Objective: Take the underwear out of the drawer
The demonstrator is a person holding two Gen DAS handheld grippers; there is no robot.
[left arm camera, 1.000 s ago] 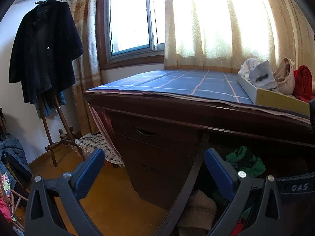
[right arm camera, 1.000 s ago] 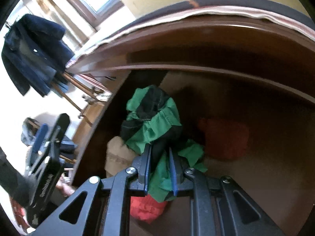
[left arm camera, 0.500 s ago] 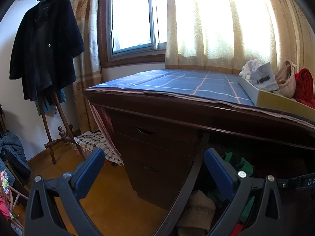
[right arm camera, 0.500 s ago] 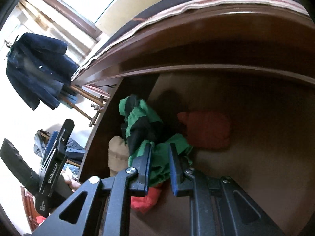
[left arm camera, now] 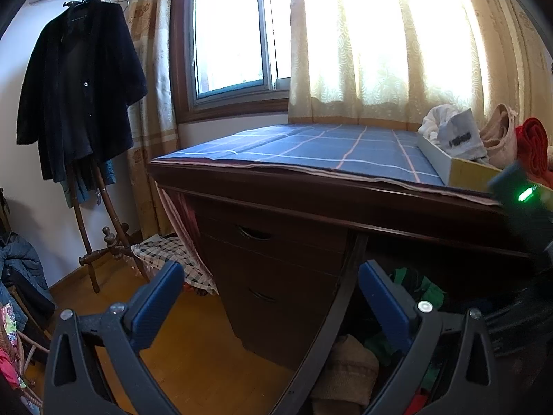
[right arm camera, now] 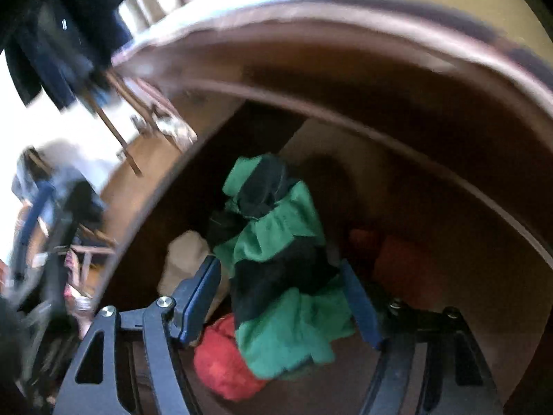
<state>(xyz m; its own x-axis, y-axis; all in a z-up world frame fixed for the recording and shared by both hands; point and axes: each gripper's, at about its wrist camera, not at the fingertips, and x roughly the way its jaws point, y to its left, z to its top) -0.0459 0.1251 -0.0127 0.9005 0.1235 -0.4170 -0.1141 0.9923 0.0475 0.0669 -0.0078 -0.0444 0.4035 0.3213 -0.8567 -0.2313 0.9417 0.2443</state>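
In my right wrist view, the right gripper (right arm camera: 280, 297) pointed down into the open drawer (right arm camera: 449, 228), whose dark wooden floor filled the right half of the frame. Its jaws had just been opening and stood wide apart, with the green and black underwear (right arm camera: 276, 259) lying between them at the centre of the frame; the blue pads (right arm camera: 200, 297) were clear of the cloth on the left side, and I could not tell whether the right pad brushed it. The underwear lay bunched on the drawer floor, over a red garment (right arm camera: 221, 366) at the lower centre and beside a beige bundle (right arm camera: 183, 263) to its left. Another red piece (right arm camera: 401, 263) sat further right in shadow. The view was blurred.

In my left wrist view, the left gripper (left arm camera: 269, 307) was wide open with nothing between its fingers, aimed at the dark desk (left arm camera: 311, 190) covered by a blue checked cloth (left arm camera: 328, 148). A yellow box (left arm camera: 459, 169) of clothes stood on the desk at the right edge. A dark coat (left arm camera: 79, 86) hung at the upper left.
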